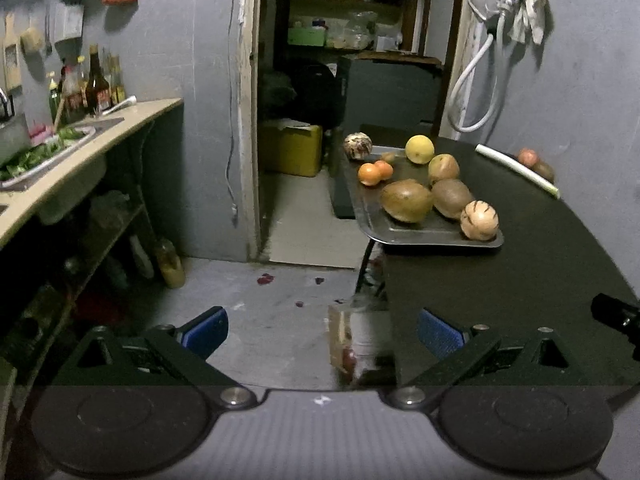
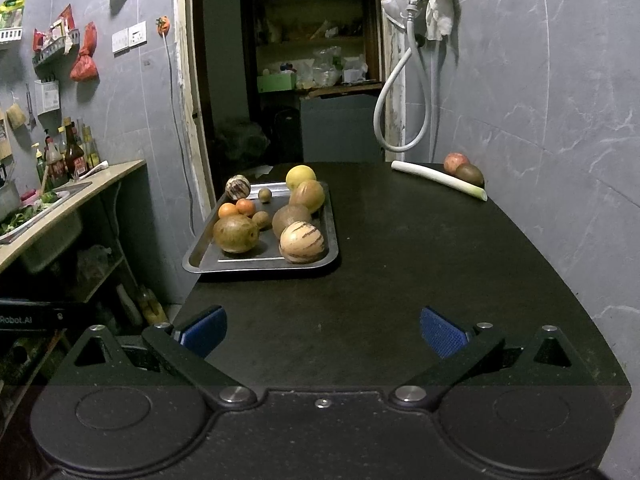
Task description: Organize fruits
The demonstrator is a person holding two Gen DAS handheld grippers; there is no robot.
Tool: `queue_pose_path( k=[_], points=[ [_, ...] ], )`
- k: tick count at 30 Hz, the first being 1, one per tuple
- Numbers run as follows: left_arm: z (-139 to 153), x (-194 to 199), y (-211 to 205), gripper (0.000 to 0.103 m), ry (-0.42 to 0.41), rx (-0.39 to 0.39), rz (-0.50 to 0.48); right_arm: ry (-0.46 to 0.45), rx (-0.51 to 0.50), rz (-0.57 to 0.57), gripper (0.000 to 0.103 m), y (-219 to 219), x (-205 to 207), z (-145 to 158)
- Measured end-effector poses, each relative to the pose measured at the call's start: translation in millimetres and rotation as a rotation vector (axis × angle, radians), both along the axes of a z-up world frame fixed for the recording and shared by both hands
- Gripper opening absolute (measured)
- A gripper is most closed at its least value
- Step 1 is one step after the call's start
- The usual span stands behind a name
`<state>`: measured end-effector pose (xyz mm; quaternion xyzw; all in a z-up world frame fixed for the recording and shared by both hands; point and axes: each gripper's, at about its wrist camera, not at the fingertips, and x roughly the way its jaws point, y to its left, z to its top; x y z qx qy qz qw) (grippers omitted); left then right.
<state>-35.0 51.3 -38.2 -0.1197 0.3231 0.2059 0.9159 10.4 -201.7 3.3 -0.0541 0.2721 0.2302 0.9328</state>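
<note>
A metal tray (image 2: 200, 258) sits at the left edge of the black table (image 2: 400, 260) and holds several fruits: a striped melon (image 2: 301, 241), brown round fruits (image 2: 235, 233), two oranges (image 2: 237, 208) and a yellow citrus (image 2: 300, 176). The tray also shows in the left wrist view (image 1: 432, 236). A red apple (image 2: 455, 162) and a dark brown fruit (image 2: 470, 173) lie at the far right by a leek (image 2: 438, 179). My left gripper (image 1: 322, 330) is open and empty, off the table's left edge above the floor. My right gripper (image 2: 323, 330) is open and empty over the near table.
A counter (image 1: 80, 160) with a sink, greens and bottles runs along the left wall. A doorway (image 2: 288, 80) to a storeroom opens behind the table. A hose (image 2: 400, 112) hangs on the right wall. A clear bag (image 1: 348, 340) lies on the floor near the table's leg.
</note>
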Motion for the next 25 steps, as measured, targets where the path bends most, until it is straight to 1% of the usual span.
queue_pose_path(
  k=[4,8,19,25],
  points=[
    [1.9,-0.1,-0.7,0.102,-0.006,-0.027,0.001,0.000,0.000,0.000,0.102,0.0,0.2,0.4],
    [3.2,1.3,0.8,0.102,0.007,-0.025,0.001,0.001,-0.001,0.000,0.102,-1.0,0.2,-0.3],
    [3.6,-0.4,1.4,0.102,0.003,-0.047,0.004,0.003,-0.001,-0.002,0.102,-1.7,1.3,1.2],
    [3.0,-0.7,-0.5,0.102,0.007,-0.047,0.005,0.010,0.001,-0.009,0.102,-10.7,2.8,1.9]
  ],
)
